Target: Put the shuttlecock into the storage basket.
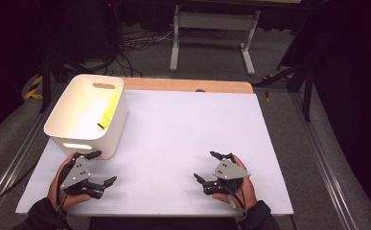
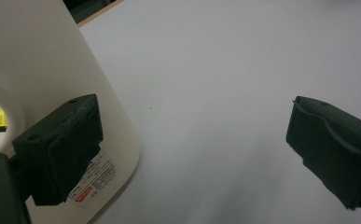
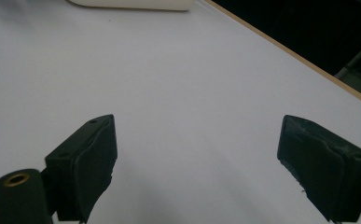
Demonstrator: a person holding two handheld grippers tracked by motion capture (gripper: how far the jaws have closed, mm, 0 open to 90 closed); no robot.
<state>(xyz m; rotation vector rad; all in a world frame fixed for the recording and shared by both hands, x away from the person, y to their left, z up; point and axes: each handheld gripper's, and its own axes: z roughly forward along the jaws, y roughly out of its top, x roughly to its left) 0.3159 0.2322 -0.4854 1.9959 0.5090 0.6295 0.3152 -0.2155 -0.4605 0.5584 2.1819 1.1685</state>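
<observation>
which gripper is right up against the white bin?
The left gripper. One open jaw sits beside the white bin at its near corner; the right gripper is open over bare tabletop, well clear.

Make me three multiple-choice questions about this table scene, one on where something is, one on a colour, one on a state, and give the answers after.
1. Where does the white plastic bin with handle slots stand on the white table?
A. far left corner
B. near right corner
C. dead centre

2. What colour is the small object inside the bin?
A. red
B. yellow
C. blue

3. How do the jaws of the left gripper and the right gripper stand?
A. both shut
B. one clamped on the bin
C. both open, holding nothing

Answers: 1 A, the high view shows it at the far left; 2 B, it shows bright yellow against the wall; 3 C, both gripper views show wide gaps over bare table.
</observation>
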